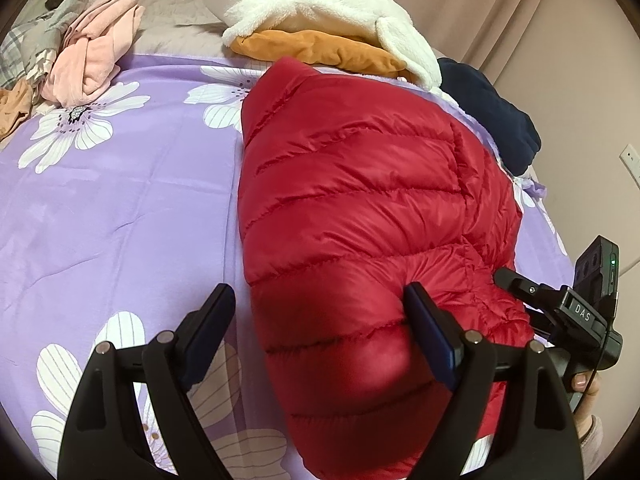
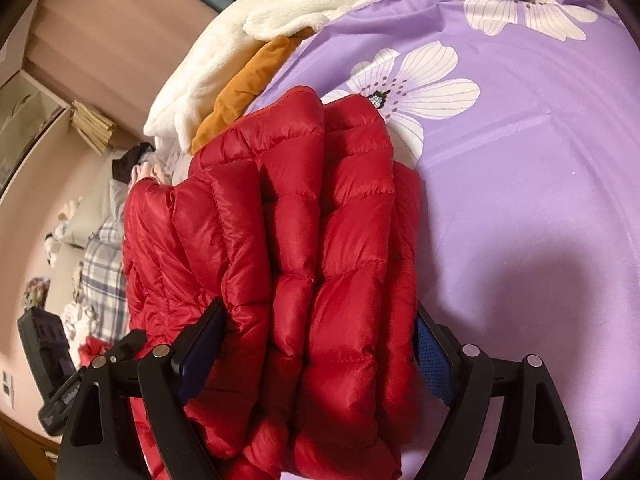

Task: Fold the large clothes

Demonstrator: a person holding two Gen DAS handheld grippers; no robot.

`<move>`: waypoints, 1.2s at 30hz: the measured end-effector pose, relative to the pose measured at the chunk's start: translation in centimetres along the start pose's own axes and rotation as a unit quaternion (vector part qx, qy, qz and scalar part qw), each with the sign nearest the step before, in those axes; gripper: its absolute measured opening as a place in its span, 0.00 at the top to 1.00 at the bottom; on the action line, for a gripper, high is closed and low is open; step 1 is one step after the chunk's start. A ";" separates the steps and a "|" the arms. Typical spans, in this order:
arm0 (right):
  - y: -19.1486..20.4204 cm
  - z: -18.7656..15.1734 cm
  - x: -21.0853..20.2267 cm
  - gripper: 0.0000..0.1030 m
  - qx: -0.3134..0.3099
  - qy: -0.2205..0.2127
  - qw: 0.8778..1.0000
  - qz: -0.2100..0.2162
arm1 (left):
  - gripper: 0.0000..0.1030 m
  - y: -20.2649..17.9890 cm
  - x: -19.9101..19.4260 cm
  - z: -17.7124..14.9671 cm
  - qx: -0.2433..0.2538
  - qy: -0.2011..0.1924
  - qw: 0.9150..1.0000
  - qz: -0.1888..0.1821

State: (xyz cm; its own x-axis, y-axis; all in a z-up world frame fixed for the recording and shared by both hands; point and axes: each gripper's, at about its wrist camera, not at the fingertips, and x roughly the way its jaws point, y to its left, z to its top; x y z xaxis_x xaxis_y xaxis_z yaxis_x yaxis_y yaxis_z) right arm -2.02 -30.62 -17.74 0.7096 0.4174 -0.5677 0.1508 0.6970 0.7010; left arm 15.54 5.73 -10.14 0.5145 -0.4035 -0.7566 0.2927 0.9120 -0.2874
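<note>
Claws [image 1: 320,308] [image 2: 320,320] tilt downward, splayed over red jacket [image 1: 360,208].

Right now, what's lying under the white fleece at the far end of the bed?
An orange-brown garment sticks out from under the white fleece, its edge beside the red puffer jacket. How far it runs underneath is covered.

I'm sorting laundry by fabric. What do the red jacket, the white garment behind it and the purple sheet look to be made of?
Red jacket: probably nylon or polyester shell, with a slight sheen, stitched into puffy filled channels.
White garment: likely fleece or sherpa, with a matte, fuzzy pile.
Purple sheet: smooth thin woven fabric, possibly cotton or microfibre, with printed white flowers and fine creases.
</note>
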 end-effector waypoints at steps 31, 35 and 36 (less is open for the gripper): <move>0.3 -0.2 -0.9 0.18 -0.017 -0.012 1.000 -0.022 | 0.16 -0.4 -0.9 -0.8 0.017 -0.003 1.000 0.017; 0.2 -0.2 -1.1 0.18 -0.017 -0.013 0.999 -0.023 | 0.16 -0.4 -1.0 -1.0 0.020 -0.003 1.000 0.019; 0.0 -0.1 -1.1 0.18 -0.017 -0.014 0.999 -0.024 | 0.16 -0.4 -1.1 -1.0 0.020 -0.003 1.000 0.020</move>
State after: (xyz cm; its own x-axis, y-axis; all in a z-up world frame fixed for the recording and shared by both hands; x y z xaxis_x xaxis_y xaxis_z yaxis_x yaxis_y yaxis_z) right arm -2.89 -30.96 -17.14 0.7208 0.3676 -0.5877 0.1619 0.7350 0.6584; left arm 14.07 5.88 -9.79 0.5308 -0.3681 -0.7634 0.3043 0.9235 -0.2337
